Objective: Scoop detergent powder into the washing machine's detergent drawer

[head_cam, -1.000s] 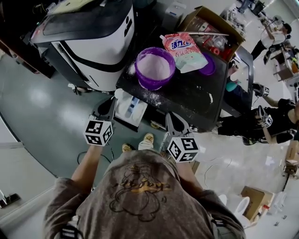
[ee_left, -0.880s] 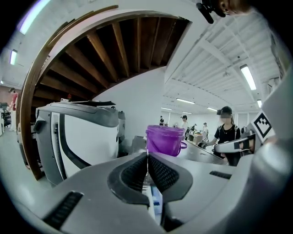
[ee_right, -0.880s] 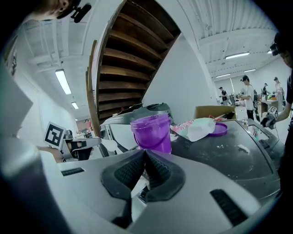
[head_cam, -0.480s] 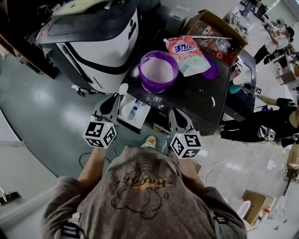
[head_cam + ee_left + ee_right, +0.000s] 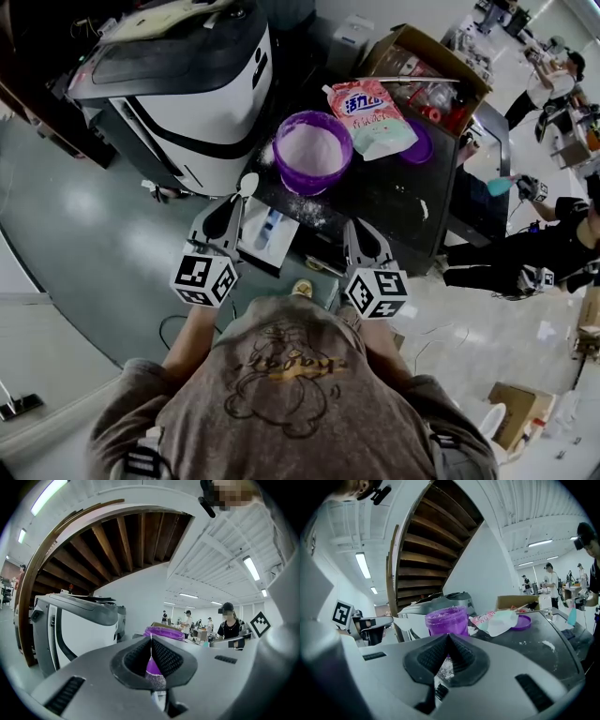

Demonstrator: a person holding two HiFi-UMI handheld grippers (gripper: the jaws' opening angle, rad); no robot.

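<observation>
White scoop is pinched by its handle in the left gripper. Jaws are shut on it; in the left gripper view it is a thin white edge between the pads. Vs 1 s ago, the scoop bowl is slightly closer to the tub, now just off its near-left side. The left gripper has barely shifted. The right gripper is about where it was, near side of the tub, jaws pressed together with nothing between them.

The tub is purple, lid off, upright on the black table, and filled with pale powder. Loose powder is spilled on the table just near of the tub. The scoop bowl looks white; can't tell if it carries powder.

The drawer is pulled out, near-left of the tub and below the scoop. It is white with a blue insert. The washer stands left of the tub. The detergent bag lies flat, touching the tub's far-right rim. A purple lid sits right of the tub, partly under the bag.
</observation>
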